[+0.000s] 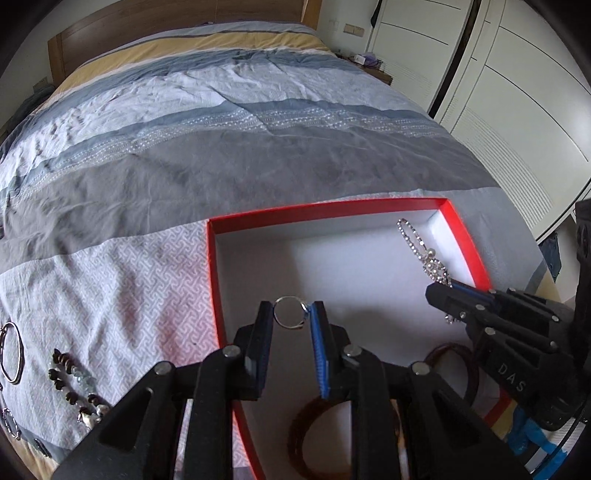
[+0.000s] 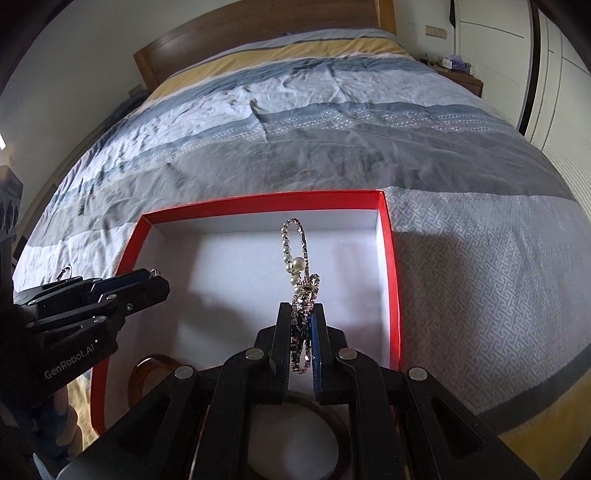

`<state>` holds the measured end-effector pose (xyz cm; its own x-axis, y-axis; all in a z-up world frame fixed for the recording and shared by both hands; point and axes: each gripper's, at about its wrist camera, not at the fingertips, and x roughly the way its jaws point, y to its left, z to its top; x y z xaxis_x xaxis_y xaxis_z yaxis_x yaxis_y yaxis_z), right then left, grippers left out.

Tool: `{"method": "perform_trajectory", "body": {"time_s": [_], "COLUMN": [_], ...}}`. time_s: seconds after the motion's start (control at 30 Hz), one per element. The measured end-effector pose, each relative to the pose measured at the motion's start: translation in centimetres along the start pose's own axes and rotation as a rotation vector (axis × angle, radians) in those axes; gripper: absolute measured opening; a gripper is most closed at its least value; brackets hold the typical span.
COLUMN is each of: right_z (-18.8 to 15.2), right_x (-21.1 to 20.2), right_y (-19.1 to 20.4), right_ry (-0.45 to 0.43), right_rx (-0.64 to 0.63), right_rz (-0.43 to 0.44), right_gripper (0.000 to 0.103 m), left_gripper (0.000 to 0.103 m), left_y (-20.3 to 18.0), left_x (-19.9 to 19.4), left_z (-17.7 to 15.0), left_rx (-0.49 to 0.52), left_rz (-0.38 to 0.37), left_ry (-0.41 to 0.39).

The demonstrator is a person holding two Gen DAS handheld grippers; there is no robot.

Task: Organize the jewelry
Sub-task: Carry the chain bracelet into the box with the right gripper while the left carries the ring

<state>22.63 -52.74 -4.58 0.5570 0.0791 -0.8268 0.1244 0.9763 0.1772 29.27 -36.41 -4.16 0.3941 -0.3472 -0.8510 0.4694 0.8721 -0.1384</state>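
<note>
A red box with a white floor lies on the bed; it also shows in the right wrist view. My left gripper is shut on a thin silver ring and holds it over the box. My right gripper is shut on a pearl and rhinestone bracelet, held over the box's right part; the bracelet and right gripper show in the left wrist view too. Brown bangles lie in the box's near part. The left gripper shows at the left of the right wrist view.
Loose jewelry lies on the bedcover left of the box: a silver bangle, a dark beaded bracelet and a small chain. The headboard is far ahead. White wardrobes stand at the right.
</note>
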Motion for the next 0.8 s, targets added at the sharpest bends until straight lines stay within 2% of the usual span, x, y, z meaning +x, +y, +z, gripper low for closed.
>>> {"method": "perform_trajectory", "body": {"time_s": [0.1,0.4,0.57,0.8], "right_z": [0.2,0.3,0.3,0.0], "right_x": [0.5,1.0,0.4,-2.3], "right_y": [-0.1,0.7,0.6,-0.1], "right_ry": [0.007,0.025,0.027,-0.005], "right_rx": [-0.025,-0.125,-0.127,-0.116], "right_rz": [-0.015,-0.072,-0.081,-0.084], "right_gripper": [0.01,0.011,0.022,0.027], "left_gripper": [0.019,0.02,0.02,0.022], "left_y": [-0.2,-0.6,-0.6,-0.6], "left_x": [0.8,1.3,1.1,-0.7], "left_z": [-0.1,-0.4,-0.3,-0.5], "left_rx": [0.008,0.03,0.031,0.028], "left_rz": [-0.007,0.032,0.036,0.03], "left_ry": [0.006,-0.003,-0.005,-0.015]}}
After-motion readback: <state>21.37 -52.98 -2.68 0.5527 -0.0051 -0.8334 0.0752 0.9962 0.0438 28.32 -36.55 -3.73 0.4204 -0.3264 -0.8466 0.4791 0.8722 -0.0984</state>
